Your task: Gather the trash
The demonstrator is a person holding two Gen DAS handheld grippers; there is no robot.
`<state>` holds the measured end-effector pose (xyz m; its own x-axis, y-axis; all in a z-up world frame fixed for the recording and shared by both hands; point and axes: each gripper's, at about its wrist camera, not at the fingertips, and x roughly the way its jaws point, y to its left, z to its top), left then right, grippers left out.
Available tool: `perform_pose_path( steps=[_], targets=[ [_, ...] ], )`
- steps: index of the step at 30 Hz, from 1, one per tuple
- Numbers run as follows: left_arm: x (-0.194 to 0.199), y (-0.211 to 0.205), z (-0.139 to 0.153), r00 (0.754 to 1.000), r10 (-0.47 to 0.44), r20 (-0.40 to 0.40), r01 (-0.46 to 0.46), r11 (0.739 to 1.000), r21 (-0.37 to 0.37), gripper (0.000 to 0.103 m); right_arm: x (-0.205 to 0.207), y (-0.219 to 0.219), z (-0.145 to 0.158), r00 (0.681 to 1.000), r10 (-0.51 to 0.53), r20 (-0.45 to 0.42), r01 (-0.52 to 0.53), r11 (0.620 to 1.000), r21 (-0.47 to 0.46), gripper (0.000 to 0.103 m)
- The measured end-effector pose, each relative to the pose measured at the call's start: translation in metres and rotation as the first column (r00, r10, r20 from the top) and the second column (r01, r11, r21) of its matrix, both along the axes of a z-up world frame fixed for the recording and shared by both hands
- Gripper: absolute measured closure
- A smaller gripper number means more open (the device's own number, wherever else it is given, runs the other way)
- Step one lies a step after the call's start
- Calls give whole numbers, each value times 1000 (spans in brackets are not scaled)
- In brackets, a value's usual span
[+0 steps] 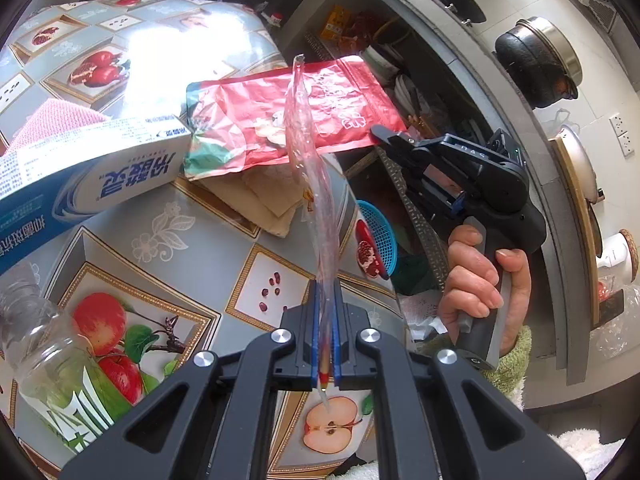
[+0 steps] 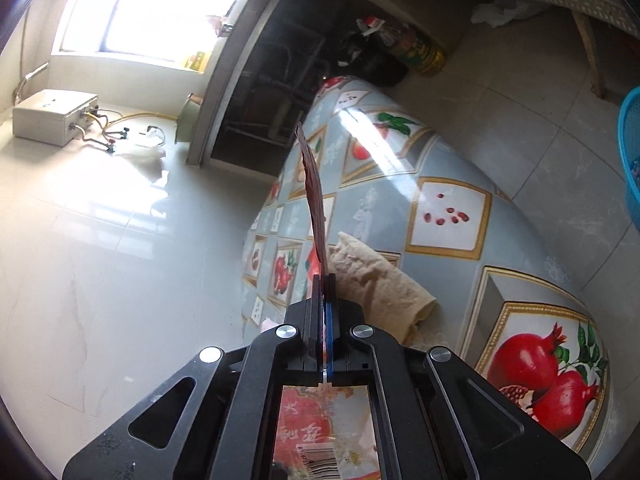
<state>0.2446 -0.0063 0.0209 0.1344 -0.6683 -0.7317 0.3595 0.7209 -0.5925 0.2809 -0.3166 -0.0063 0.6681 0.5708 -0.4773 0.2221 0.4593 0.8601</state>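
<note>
Between the left gripper (image 1: 326, 320) pads, clamped tight, a clear crinkled plastic wrapper (image 1: 310, 168) sticks up; the right gripper (image 1: 390, 136), ahead, pinches a red foil snack pouch (image 1: 288, 120) above the bench (image 1: 180, 220). Lift both clear together, minding the toothpaste box (image 1: 92, 172) and plastic bottle (image 1: 52, 360) leftward.

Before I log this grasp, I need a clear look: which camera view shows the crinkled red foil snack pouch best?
The left wrist view: the crinkled red foil snack pouch shows its whole printed face, pinched at one edge by the right gripper. The right wrist view shows it only edge-on above the fingers, plus a barcoded patch below.
</note>
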Motion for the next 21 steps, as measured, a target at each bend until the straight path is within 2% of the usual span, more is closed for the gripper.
perform_pose_path(
  steps=[6, 12, 21],
  targets=[
    [-11, 10, 20, 999, -9, 51, 11, 999, -40, 99, -5, 4, 28, 997, 7, 76, -6, 1000, -15, 103],
    [-20, 14, 34, 997, -13, 82, 19, 998, -66, 99, -14, 0, 43, 993, -12, 120, 14, 1000, -17, 103],
    [-24, 13, 40, 996, -11, 85, 17, 997, -70, 99, -28, -19, 63, 981, -71, 179, 72, 997, 0, 103]
  ],
)
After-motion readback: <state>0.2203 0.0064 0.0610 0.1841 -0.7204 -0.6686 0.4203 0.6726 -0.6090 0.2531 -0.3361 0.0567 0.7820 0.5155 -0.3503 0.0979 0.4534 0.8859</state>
